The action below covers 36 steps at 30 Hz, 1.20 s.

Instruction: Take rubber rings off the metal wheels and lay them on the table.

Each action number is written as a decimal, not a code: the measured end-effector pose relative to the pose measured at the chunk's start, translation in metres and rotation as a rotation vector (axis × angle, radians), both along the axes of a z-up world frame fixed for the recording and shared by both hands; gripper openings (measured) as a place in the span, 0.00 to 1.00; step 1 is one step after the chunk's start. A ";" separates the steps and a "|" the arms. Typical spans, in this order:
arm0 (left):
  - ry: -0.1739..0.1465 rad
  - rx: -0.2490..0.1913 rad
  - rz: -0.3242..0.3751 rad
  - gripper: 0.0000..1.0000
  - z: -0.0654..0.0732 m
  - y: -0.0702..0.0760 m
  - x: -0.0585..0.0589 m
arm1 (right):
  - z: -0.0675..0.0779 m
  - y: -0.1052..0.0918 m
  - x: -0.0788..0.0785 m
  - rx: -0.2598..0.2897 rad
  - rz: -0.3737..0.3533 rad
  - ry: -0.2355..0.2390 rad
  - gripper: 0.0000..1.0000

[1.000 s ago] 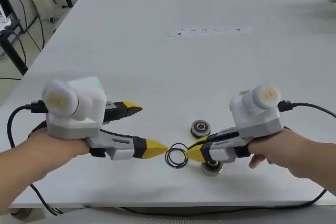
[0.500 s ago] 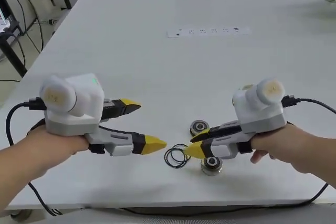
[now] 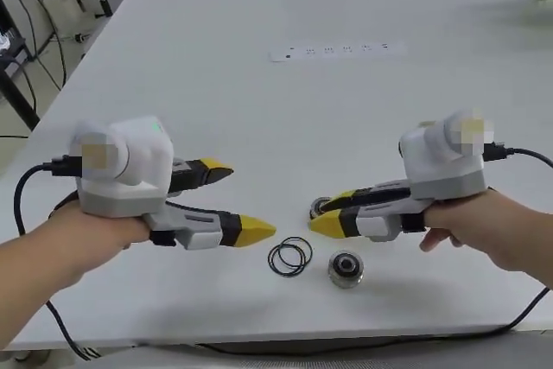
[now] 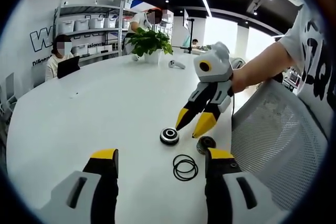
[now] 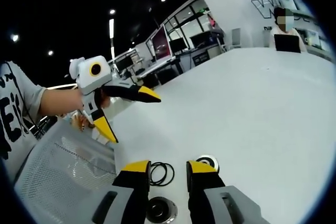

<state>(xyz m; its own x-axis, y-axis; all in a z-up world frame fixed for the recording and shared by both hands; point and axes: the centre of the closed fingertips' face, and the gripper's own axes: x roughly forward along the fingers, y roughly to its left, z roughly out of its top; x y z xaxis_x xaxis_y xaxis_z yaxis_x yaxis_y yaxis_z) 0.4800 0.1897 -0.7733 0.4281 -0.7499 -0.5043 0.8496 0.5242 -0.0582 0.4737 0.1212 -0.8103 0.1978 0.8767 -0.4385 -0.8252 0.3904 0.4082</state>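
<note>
Rubber rings, thin black loops on smooth table, left hand-held gripper released, right hand-held gripper released

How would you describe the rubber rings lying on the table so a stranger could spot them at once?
Start at the near edge of the big white table, where the yellow-tipped left claw and right claw point at each other. The rings lie flat between the claw tips and the table's edge, just left of a metal wheel. They are thin, black, overlapping loops, unlike that chunky, shiny wheel.
</note>
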 end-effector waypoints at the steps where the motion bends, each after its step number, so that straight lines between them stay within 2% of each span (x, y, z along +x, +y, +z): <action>1: 0.000 -0.001 -0.001 0.65 0.000 -0.001 0.001 | 0.000 -0.001 0.001 0.001 -0.004 -0.002 0.25; 13: -0.002 0.012 -0.024 0.62 -0.002 -0.013 0.010 | 0.004 -0.012 0.011 0.001 -0.042 -0.029 0.26; 18: 0.002 0.014 -0.034 0.61 -0.003 -0.017 0.014 | 0.004 -0.016 0.013 -0.017 -0.047 -0.054 0.27; 28: 0.024 0.009 -0.049 0.54 -0.008 -0.031 0.023 | -0.006 -0.024 0.016 -0.070 -0.034 -0.100 0.30; 36: 0.039 0.024 -0.078 0.52 -0.019 -0.046 0.025 | -0.014 -0.026 0.015 -0.105 -0.013 -0.126 0.31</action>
<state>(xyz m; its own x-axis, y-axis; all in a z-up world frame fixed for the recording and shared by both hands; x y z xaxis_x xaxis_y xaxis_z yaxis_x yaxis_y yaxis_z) 0.5049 0.1440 -0.7921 0.3481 -0.7678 -0.5378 0.8853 0.4579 -0.0807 0.4891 0.0950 -0.8245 0.2683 0.8242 -0.4986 -0.8618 0.4367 0.2580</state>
